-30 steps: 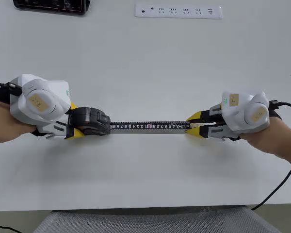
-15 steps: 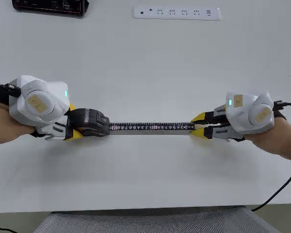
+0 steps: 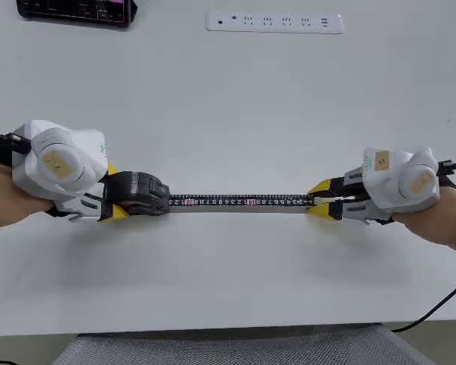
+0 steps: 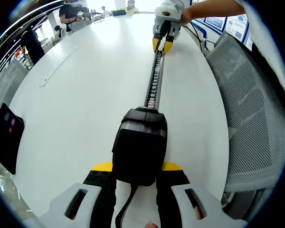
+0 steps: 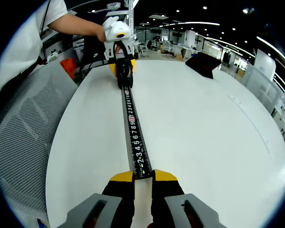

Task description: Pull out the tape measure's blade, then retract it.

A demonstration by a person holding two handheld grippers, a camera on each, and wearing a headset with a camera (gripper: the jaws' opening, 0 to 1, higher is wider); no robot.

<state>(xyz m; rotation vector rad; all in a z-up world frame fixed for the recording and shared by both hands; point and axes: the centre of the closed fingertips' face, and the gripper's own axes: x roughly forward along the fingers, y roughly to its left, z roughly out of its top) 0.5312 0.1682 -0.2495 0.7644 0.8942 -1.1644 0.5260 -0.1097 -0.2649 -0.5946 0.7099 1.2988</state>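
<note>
The left gripper [image 4: 137, 167] is clamped on the black case [image 4: 140, 142] of the tape measure, a yellow tip on each flank; in the head view this gripper [image 3: 115, 190] sits at the table's left with the case [image 3: 139, 192] just above the white table [image 3: 228, 99]. The blade [image 4: 154, 80] runs out of the case's mouth in a straight line, with printed digits 2 3 4 5 6 7 8 9 readable near the case. The right gripper [image 5: 142, 176] has its jaws pinched together on the blade's [image 5: 134, 133] free end; the digits 2 to 9 read upward from the tips, followed by a red-boxed mark too small to read. In the head view the right gripper [image 3: 318, 199] is well apart from the left one, with the blade [image 3: 243, 201] taut between them and 2 red marks along it. A tan sticker on each gripper's housing carries handwriting I cannot read. A white power strip [image 3: 273, 21] and a dark device [image 3: 76, 9] lie at the far edge; a grey mesh chair [image 3: 235, 346] is at the near edge; a black cable [image 3: 433, 304] trails from the right side.
</note>
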